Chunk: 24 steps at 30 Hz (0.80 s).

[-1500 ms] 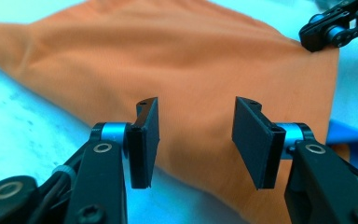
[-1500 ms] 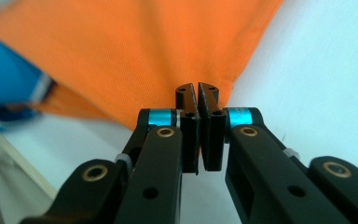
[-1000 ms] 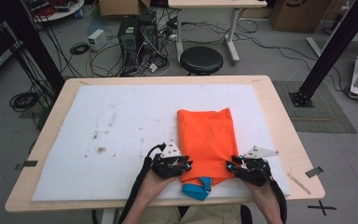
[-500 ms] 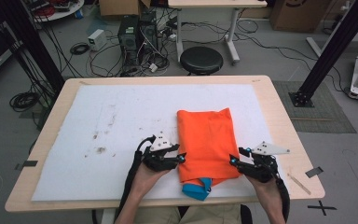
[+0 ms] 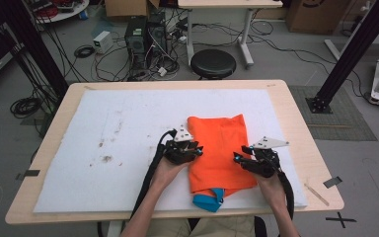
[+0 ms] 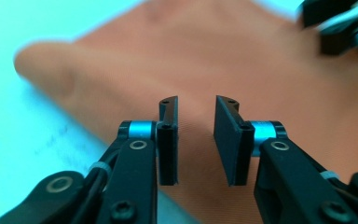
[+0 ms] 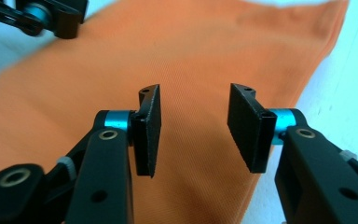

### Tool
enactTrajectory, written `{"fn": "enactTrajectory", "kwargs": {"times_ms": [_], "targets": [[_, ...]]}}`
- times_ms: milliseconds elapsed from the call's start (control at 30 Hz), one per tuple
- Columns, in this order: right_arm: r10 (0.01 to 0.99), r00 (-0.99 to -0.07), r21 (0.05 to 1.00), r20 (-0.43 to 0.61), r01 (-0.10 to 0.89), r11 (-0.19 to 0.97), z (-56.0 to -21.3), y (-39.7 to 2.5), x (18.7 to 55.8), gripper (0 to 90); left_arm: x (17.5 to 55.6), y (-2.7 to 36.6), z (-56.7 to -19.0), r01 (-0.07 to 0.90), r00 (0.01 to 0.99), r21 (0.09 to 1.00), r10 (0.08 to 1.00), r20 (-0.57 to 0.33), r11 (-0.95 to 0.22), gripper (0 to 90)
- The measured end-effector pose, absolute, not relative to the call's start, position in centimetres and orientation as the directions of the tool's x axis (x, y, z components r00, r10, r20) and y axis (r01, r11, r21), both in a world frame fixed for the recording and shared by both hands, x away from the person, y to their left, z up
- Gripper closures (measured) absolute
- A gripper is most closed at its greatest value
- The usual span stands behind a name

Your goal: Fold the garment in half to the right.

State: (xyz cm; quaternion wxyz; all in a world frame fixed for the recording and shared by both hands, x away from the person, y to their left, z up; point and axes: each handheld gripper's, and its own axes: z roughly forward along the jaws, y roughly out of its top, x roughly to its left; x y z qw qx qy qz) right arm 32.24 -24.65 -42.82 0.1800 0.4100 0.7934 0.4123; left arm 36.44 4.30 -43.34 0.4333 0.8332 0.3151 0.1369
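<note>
A folded orange garment (image 5: 219,150) lies on the white mat (image 5: 118,143), with a blue part (image 5: 209,200) sticking out at its near edge. My left gripper (image 5: 197,150) is at the garment's left edge, jaws open and empty, pointing across the orange cloth (image 6: 242,60). My right gripper (image 5: 238,158) stands open at the right edge, over the orange fabric (image 7: 191,51) with nothing between its jaws. In the left gripper view the other gripper (image 6: 345,23) appears blurred at top right. The right gripper view catches the left gripper (image 7: 42,16) at top left.
The mat covers a wooden table (image 5: 301,128). A small stick (image 5: 317,191) and a dark tape piece (image 5: 332,181) lie near the right front edge. Brown stains (image 5: 103,150) mark the mat's left part. A black stool (image 5: 213,63) stands beyond the far edge.
Both grippers have moved away from the near edge, up along the garment's sides, and turned inward toward its middle. The garment lies as before.
</note>
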Motion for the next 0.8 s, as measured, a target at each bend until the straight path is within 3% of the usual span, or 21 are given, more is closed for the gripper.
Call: {"fn": "enactTrajectory", "kwargs": {"times_ms": [67,200,300,467,700,800], "targets": [[0.809,-0.587,0.758,0.03,0.541,0.364,-43.4,-24.4,32.7,60.0,36.6,4.2,-44.3,0.434,0.757,0.792,0.65,-0.063,-0.43,71.4],[0.816,-0.578,0.75,0.023,0.549,0.368,-44.2,-24.8,32.5,58.7,36.2,4.3,-44.3,0.415,0.747,0.807,0.663,-0.039,-0.42,69.4],[0.822,-0.566,0.773,0.058,0.546,0.322,-44.0,-25.5,32.2,47.5,35.8,5.2,-43.5,0.396,0.741,0.837,0.67,-0.048,-0.377,54.9],[0.837,-0.542,0.824,0.068,0.504,0.26,-43.3,-26.6,31.5,31.6,34.7,7.8,-42.2,0.348,0.74,0.872,0.672,-0.029,-0.345,44.1],[0.835,-0.547,0.86,0.066,0.456,0.231,-43.2,-27.8,31.1,21.9,33.7,12.6,-41.7,0.298,0.677,0.909,0.736,0.014,-0.291,30.9],[0.845,-0.531,0.876,0.063,0.435,0.208,-43.2,-28.1,31.1,21.6,33.4,15.0,-41.7,0.293,0.641,0.921,0.768,0.009,-0.255,28.6]]}}
